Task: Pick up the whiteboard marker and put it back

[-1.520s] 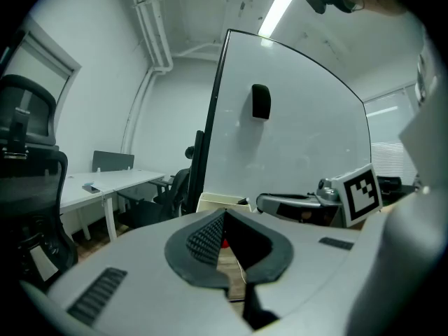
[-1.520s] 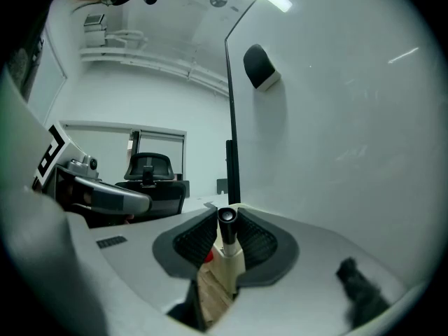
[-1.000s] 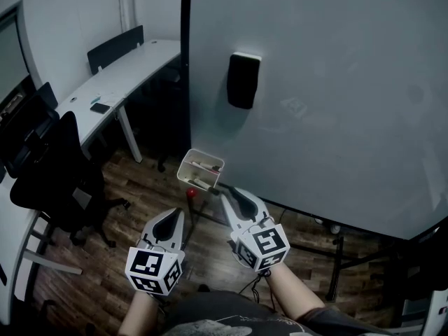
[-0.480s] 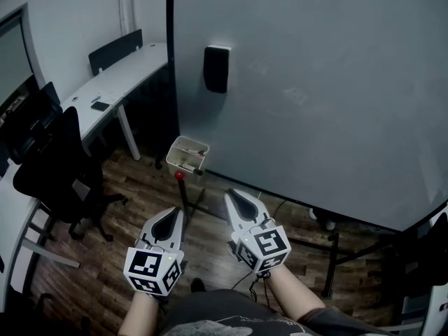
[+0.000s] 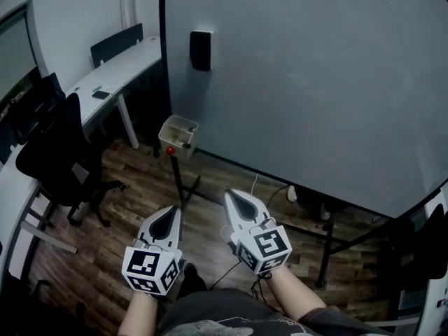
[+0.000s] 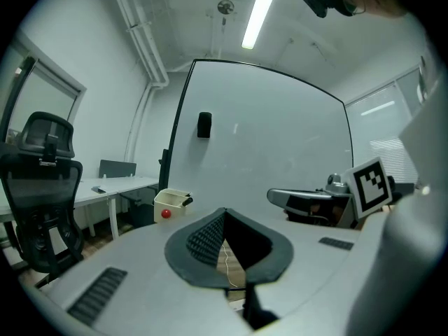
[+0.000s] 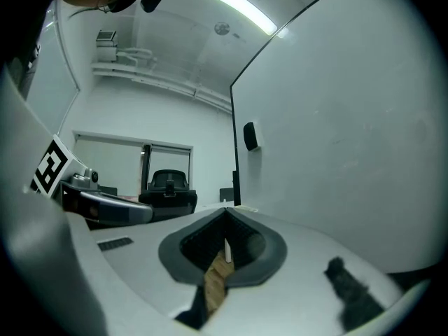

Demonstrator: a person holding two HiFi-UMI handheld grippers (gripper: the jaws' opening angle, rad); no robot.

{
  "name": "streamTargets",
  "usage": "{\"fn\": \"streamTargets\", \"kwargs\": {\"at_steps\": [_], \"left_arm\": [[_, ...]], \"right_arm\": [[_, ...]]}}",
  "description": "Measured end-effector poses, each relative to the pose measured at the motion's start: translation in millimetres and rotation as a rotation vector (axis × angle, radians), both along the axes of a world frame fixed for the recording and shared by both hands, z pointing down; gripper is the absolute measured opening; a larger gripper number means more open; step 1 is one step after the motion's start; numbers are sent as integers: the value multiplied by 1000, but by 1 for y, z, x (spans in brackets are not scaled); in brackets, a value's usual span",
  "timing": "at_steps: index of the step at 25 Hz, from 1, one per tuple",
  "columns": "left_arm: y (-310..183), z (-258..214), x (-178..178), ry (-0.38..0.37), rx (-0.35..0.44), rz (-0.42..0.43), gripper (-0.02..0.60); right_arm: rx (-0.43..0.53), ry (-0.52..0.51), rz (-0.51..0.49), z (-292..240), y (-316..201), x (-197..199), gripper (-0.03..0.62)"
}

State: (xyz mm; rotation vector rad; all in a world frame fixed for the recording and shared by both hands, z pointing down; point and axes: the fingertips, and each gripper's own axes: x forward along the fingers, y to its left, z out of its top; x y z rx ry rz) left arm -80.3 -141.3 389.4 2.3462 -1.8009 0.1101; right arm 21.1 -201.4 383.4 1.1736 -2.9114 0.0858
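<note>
Head view: a second ago the right gripper (image 5: 229,196) had its tips at the white tray (image 5: 170,126) on the whiteboard (image 5: 315,82) stand. Now both grippers are well back from it, and the tray lies off at 11 o'clock from them. The right fingers (image 7: 203,247) have gone from apart to closed, with nothing between them. The left gripper (image 5: 172,211) also has its fingers (image 6: 199,238) together and empty. I judge that the marker (image 6: 187,201) is already back in the tray and the person is stepping away.

The left gripper view shows the tray side-on. A dark marker end pokes over its rim at 3 o'clock, and a red ball (image 6: 166,213) sits at 6 o'clock. The head view gives only a dark speck there. The right gripper view misses the tray and shows the whiteboard and a chair (image 7: 168,187).
</note>
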Motion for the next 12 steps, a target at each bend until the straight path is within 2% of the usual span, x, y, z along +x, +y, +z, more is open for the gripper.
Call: {"fn": "streamTargets", "kwargs": {"at_steps": [12], "left_arm": [[58,3,38,-16,-18,-6,14]], "right_arm": [[-32,12,-83,7,70,30,21]]}}
